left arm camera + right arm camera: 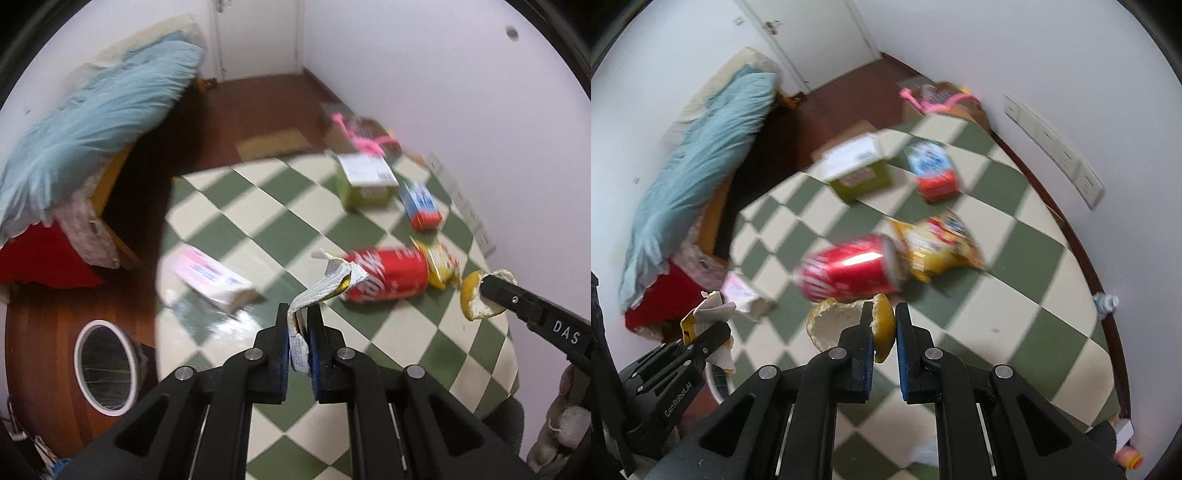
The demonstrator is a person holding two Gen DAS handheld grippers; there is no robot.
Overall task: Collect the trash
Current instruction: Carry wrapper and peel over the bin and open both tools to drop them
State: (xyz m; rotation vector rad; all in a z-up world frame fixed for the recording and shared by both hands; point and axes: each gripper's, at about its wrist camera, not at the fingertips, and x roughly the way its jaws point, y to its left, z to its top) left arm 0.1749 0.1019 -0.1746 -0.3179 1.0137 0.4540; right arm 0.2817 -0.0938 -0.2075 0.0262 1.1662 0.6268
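Note:
My left gripper (299, 314) is shut on a crumpled white and yellow wrapper (325, 284), held above the checkered table (406, 332). My right gripper (882, 314) is shut on a yellow fruit peel (842, 325), which also shows in the left wrist view (472, 299). A red cola can (388, 273) lies on its side on the table, touching a yellow snack bag (441, 266). The can (849, 269) and the bag (938, 243) lie just beyond my right fingertips. A bin (105, 363) with a white rim stands on the floor, left of the table.
A green box (365, 181), a blue and red carton (421, 205) and a pink and white box (210, 277) lie on the table. A bed with a blue cover (92, 122) is at the left. A cardboard box with pink straps (358, 133) sits by the wall.

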